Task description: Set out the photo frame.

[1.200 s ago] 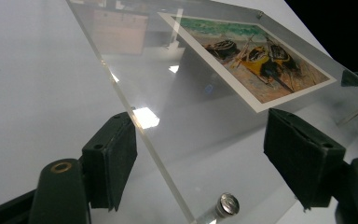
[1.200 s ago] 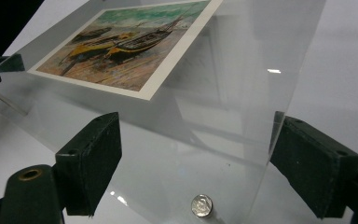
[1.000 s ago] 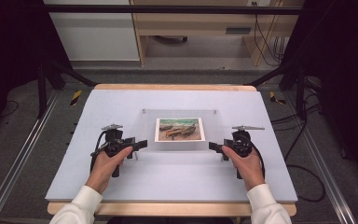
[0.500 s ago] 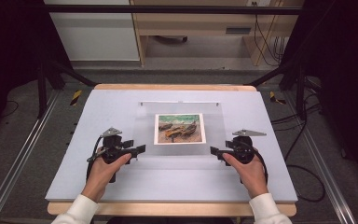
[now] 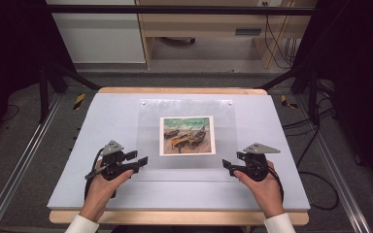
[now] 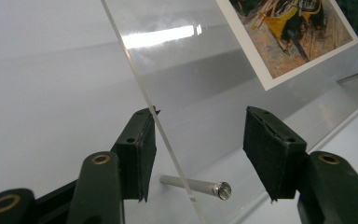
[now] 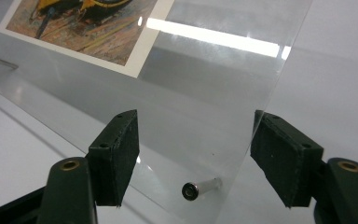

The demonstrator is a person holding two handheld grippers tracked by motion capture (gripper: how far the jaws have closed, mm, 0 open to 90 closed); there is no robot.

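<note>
Hand-held grippers at clear acrylic sheet [image 5: 187,141], tabletop [image 5: 281,121].
Left [image 5: 144,160] and right [image 5: 226,165]: jaws half-open, just closing, straddling sheet's near corners over metal standoffs [image 6: 200,185]; not clamped.

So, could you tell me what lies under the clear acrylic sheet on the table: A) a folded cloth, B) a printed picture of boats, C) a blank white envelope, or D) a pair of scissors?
B: a picture of boats with a white border shows through the clear sheet.
</note>
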